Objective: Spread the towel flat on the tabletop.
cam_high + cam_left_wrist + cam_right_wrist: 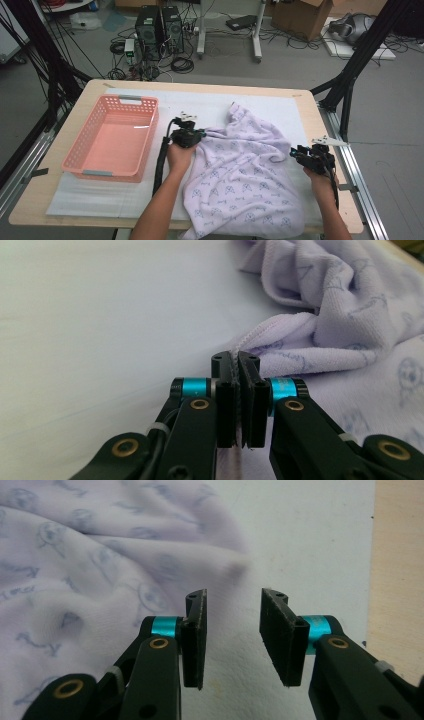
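My left gripper (pixel 237 390) clamped on towel (pixel 330 335) hem – cloth spreads toward two o'clock; right gripper (pixel 232 630) apart, empty – towel (pixel 100 570) at ten o'clock.

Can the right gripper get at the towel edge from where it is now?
Probably yes: the right gripper has open jaws with nothing between them, and the towel edge lies just ahead on the bare white mat.

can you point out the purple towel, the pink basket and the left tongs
purple towel (pixel 245 170): high view, on the flat middle of the cloth.
pink basket (pixel 76 152): high view, on its left side wall.
left tongs (pixel 238 371): left gripper view, midway between the tips, shut on the towel's hem.
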Demonstrator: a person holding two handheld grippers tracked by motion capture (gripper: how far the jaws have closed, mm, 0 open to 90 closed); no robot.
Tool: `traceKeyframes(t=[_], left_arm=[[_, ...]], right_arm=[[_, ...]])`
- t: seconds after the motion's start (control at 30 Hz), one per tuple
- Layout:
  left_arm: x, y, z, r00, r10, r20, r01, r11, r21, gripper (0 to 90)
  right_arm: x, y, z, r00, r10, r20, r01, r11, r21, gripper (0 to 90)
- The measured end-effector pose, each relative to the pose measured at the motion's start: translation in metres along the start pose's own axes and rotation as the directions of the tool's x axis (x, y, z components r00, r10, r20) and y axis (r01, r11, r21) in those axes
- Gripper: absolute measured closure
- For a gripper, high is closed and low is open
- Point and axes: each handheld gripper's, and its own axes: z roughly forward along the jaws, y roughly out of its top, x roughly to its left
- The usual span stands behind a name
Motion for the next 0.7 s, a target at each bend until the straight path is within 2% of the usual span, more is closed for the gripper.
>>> traceKeyframes(t=[0.03, 0.07, 0.13, 0.2, 0.23, 0.3, 0.37, 0.43, 0.5, 0.57, 0.63, 0.7], left_arm=[[0.005, -0.002, -0.006, 0.9998, 0.007, -0.019, -0.006, 0.9998, 0.018, 86.4], [0.008, -0.007, -0.012, 0.9997, -0.006, -0.022, 0.006, 1.0000, 0.001, 86.3], [0.011, -0.017, -0.022, 0.9997, -0.023, -0.011, 0.023, 0.9997, 0.011, 86.3], [0.012, -0.029, -0.029, 0.9998, -0.019, 0.005, 0.018, 0.9992, 0.035, 86.0], [0.012, -0.033, -0.031, 0.9999, 0.008, 0.010, -0.009, 0.9981, 0.061, 85.8], [0.010, -0.038, -0.035, 0.9998, 0.007, 0.016, -0.007, 0.9990, 0.044, 85.7], [0.007, -0.039, -0.038, 0.9988, 0.045, 0.021, -0.046, 0.9970, 0.063, 85.5], [0.006, -0.039, -0.039, 0.9977, 0.059, 0.035, -0.061, 0.9955, 0.073, 85.4], [0.006, -0.039, -0.040, 0.9969, 0.065, 0.045, -0.068, 0.9939, 0.086, 85.4], [0.006, -0.040, -0.042, 0.9968, 0.062, 0.050, -0.066, 0.9934, 0.094, 85.5], [0.005, -0.041, -0.044, 0.9968, 0.061, 0.051, -0.066, 0.9932, 0.095, 85.7], [0.004, -0.046, -0.048, 0.9953, 0.082, 0.053, -0.087, 0.9910, 0.102, 86.0]], right_arm=[[0.000, 0.000, 0.001, 1.0000, 0.007, -0.001, -0.007, 1.000, -0.004, 63.0], [0.001, 0.001, 0.002, 0.9998, 0.018, -0.009, -0.018, 1.000, -0.005, 62.9], [0.004, 0.003, 0.006, 0.9990, 0.027, -0.036, -0.027, 1.000, 0.000, 62.2], [0.007, 0.005, 0.009, 0.9982, 0.019, -0.057, -0.019, 1.000, -0.002, 61.6], [0.009, 0.006, 0.011, 0.9968, 0.030, -0.074, -0.031, 1.000, -0.005, 60.5], [0.012, 0.009, 0.016, 0.9931, 0.038, -0.110, -0.039, 0.999, -0.005, 58.8], [0.016, 0.013, 0.020, 0.9867, 0.037, -0.158, -0.040, 0.999, -0.016, 56.5], [0.022, 0.019, 0.025, 0.9773, 0.035, -0.209, -0.041, 0.999, -0.025, 55.3], [0.028, 0.026, 0.032, 0.9761, 0.031, -0.215, -0.038, 0.999, -0.031, 53.4], [0.032, 0.034, 0.043, 0.9779, 0.028, -0.207, -0.030, 1.000, -0.005, 49.9], [0.034, 0.040, 0.057, 0.9833, 0.022, -0.181, -0.018, 1.000, 0.022, 46.7], [0.034, 0.046, 0.067, 0.9876, 0.023, -0.156, -0.021, 1.000, 0.014, 47.4]])
